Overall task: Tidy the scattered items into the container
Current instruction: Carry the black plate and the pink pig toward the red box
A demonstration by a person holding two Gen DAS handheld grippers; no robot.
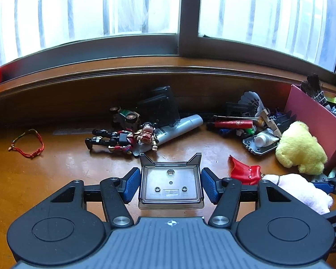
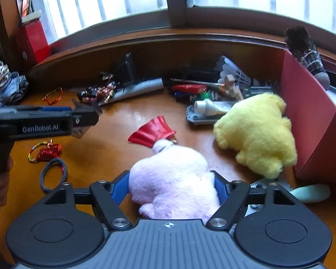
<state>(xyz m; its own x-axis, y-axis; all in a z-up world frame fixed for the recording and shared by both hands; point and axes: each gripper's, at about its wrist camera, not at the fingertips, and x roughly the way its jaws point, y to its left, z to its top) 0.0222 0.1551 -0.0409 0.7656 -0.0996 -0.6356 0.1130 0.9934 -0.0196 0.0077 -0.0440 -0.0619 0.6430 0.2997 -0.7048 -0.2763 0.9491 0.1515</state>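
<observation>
My left gripper (image 1: 170, 185) is shut on a smoky clear plastic tray (image 1: 170, 179), its blue pads pressing both sides. The right wrist view shows that gripper (image 2: 85, 118) at the left, holding the tray just above the wooden table. My right gripper (image 2: 170, 189) is shut on a pink plush toy (image 2: 172, 174), which also shows at the right edge of the left wrist view (image 1: 302, 188). The red container box (image 2: 306, 112) stands at the far right with several items inside. A yellow plush (image 2: 257, 132) leans against its wall.
A red toy cape (image 2: 152, 132) lies just beyond the pink plush. Along the windowsill wall lie an action figure (image 1: 123, 139), a grey tube (image 1: 179, 127), a toy car (image 1: 125, 116) and a shuttlecock (image 1: 253, 100). A red bracelet (image 1: 26, 145) and a dark hair tie (image 2: 53, 174) lie left.
</observation>
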